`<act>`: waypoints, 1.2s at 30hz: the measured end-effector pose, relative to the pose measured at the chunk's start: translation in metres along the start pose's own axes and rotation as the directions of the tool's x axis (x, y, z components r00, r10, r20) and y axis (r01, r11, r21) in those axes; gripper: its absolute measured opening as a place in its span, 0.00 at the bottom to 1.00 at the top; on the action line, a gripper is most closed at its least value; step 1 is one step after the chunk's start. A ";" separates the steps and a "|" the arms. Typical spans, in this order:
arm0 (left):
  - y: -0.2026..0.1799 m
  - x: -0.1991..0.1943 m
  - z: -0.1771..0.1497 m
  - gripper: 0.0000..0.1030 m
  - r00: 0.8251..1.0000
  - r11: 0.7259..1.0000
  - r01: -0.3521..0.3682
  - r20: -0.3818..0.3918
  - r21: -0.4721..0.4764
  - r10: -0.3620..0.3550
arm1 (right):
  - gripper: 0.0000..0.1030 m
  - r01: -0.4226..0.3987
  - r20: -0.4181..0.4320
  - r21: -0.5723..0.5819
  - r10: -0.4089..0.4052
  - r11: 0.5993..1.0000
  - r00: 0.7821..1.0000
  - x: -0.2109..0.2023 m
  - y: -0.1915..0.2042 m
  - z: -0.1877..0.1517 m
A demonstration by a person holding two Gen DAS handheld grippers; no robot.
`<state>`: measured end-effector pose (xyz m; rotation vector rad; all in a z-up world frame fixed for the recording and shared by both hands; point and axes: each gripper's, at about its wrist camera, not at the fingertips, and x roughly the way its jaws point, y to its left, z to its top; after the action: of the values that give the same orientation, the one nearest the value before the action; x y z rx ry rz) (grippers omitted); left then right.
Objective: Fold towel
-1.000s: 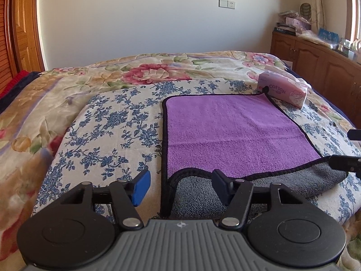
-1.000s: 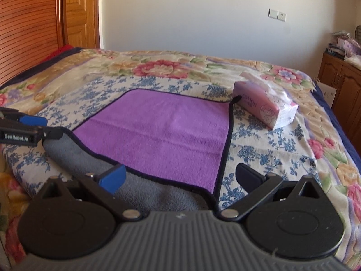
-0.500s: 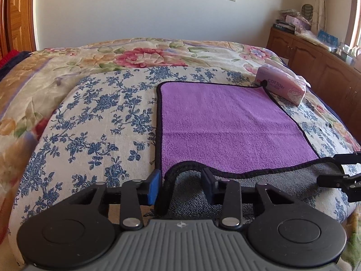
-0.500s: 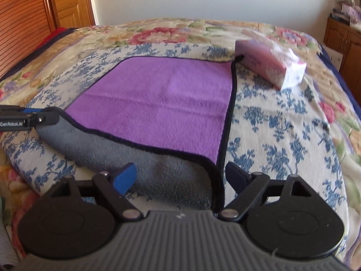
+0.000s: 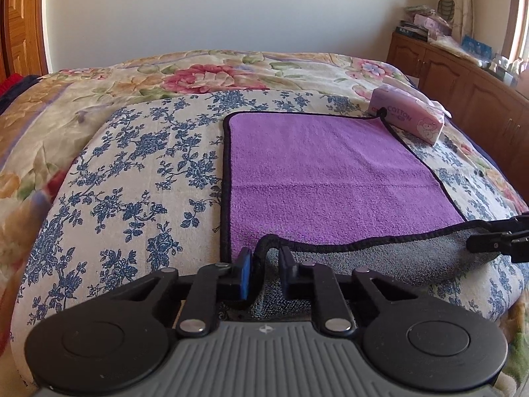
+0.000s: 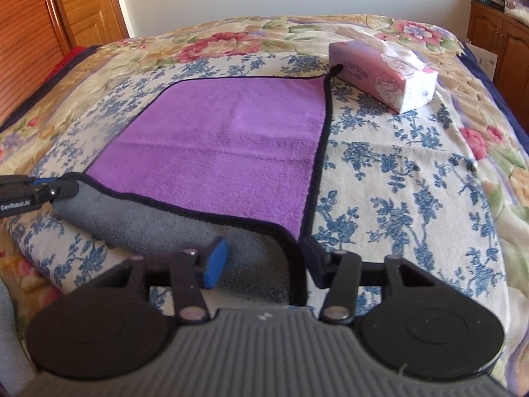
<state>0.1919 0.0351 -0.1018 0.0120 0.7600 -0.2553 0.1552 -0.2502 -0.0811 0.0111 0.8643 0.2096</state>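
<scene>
A purple towel [image 5: 324, 172] with black trim and a grey underside lies spread on the bed; it also shows in the right wrist view [image 6: 224, 145]. Its near edge is turned up, showing grey. My left gripper [image 5: 266, 264] has its jaws narrowed around the near left corner of the towel, with a small gap still showing on the right side. My right gripper [image 6: 264, 258] is open around the near right corner, with the black trim between its fingers. Each gripper shows at the edge of the other's view.
A pink tissue box [image 6: 383, 76] lies at the towel's far right corner, also in the left wrist view [image 5: 408, 119]. The bed has a blue-flowered sheet [image 5: 139, 172] over a floral quilt. Wooden cabinets [image 5: 463, 79] stand at the right, a wooden door [image 6: 82, 6] at the left.
Both grippers moved forward and down onto the towel's near corners. The left jaws closed steadily from wide open to narrow around the corner. The right jaws narrowed a little.
</scene>
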 end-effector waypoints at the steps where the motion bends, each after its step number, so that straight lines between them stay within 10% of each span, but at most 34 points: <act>1: 0.000 0.000 0.000 0.17 1.000 1.000 0.002 0.000 0.002 -0.002 | 0.41 -0.003 -0.003 0.001 0.003 1.000 1.000 0.000 -0.001 0.000; 14: -0.001 -0.005 0.001 0.08 1.000 1.000 0.015 0.011 0.001 -0.015 | 0.05 0.015 -0.009 -0.046 -0.015 0.999 1.000 -0.001 -0.002 0.000; 36: -0.007 -0.027 0.014 0.06 0.992 1.000 0.021 0.124 -0.004 -0.020 | 0.03 0.016 0.114 -0.066 -0.008 0.998 0.993 -0.018 -0.003 0.013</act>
<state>0.1805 0.0329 -0.0724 -0.0167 0.6378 -0.2713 0.1542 -0.2552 -0.0596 -0.0445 0.7434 0.2248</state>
